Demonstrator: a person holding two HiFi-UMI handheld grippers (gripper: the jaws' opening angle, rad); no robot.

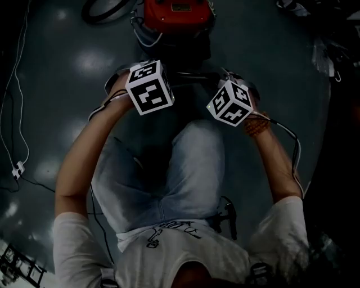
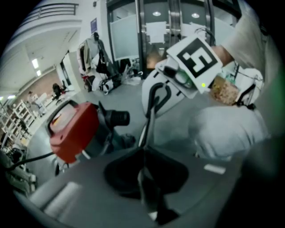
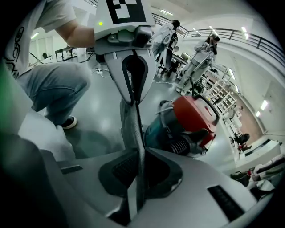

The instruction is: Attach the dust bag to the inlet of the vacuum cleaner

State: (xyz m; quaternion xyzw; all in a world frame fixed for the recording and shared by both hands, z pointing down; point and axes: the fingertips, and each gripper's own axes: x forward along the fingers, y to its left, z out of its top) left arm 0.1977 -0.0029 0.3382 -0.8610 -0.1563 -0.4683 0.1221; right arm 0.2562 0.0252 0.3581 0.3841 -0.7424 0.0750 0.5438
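Observation:
The red-topped vacuum cleaner [image 1: 177, 14] stands on the grey floor just beyond my two grippers. In the left gripper view its red lid [image 2: 71, 131] and black ribbed inlet [image 2: 116, 118] lie to the left. In the right gripper view its red and teal body [image 3: 193, 116] is on the right. A thin grey dust bag [image 3: 131, 129] hangs edge-on between the grippers. My left gripper [image 2: 144, 178] is shut on one end and my right gripper [image 3: 138, 178] on the other. Both are held above the floor, apart from the vacuum. The head view is too dark to show the bag.
The person's bent knee in jeans [image 1: 185, 163] lies right under the grippers. A white cable with a plug [image 1: 18, 169] runs along the floor on the left. A dark hose coil [image 1: 104, 11] sits left of the vacuum. Racks and people stand far off.

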